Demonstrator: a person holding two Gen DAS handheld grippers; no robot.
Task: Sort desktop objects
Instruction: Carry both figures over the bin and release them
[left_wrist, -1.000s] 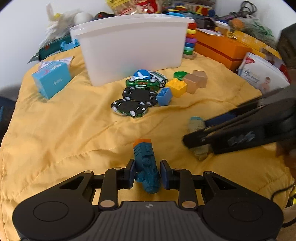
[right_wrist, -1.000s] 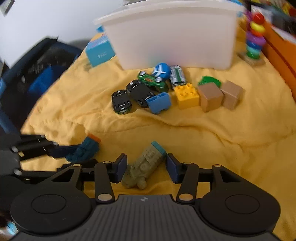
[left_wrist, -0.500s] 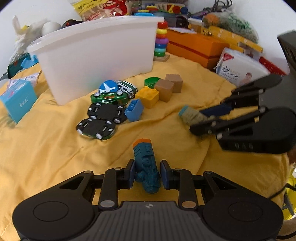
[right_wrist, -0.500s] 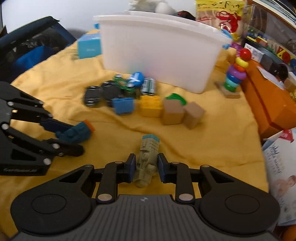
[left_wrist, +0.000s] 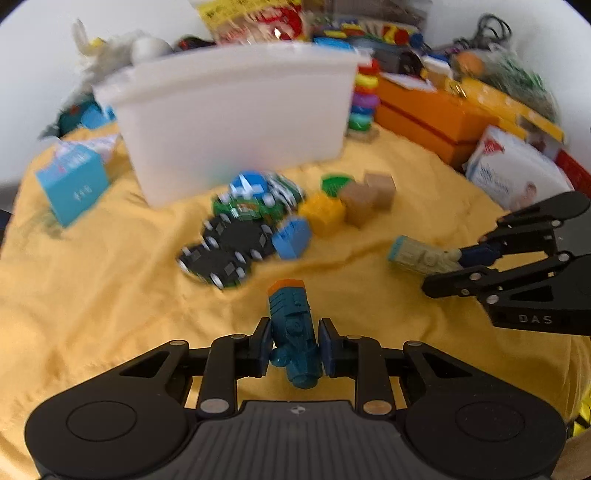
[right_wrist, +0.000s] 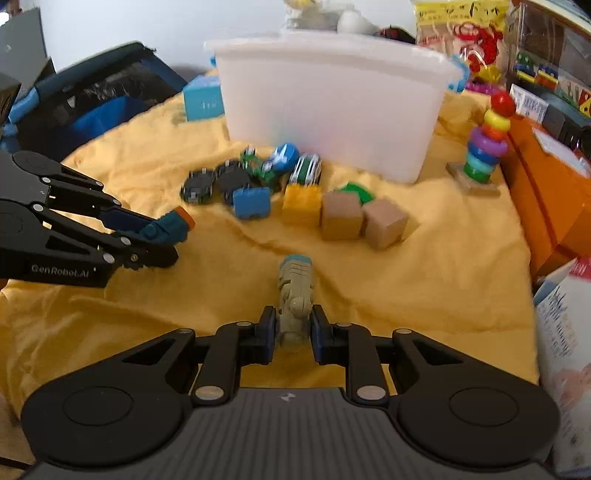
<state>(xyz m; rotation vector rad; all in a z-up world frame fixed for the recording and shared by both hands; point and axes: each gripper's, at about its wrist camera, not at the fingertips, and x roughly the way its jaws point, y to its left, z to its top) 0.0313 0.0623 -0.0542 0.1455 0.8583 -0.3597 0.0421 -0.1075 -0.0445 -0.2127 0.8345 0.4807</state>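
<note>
Both grippers now ride higher above the yellow cloth (left_wrist: 92, 295), each lifted with its toy. White bin (left_wrist: 236, 122) stands at the far edge, straight ahead of both. Left gripper (left_wrist: 294, 349) clamps the teal train (left_wrist: 291, 325); right gripper (right_wrist: 293, 330) clamps the beige train (right_wrist: 295, 291), long axes pointing binward. Only the right view shows the dark bag (right_wrist: 92, 99) off the cloth's left edge.

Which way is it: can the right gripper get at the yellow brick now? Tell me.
Probably not yet. The right gripper is shut on the beige toy train, so its jaws are taken. The cloth toward the yellow brick lies free otherwise.
</note>
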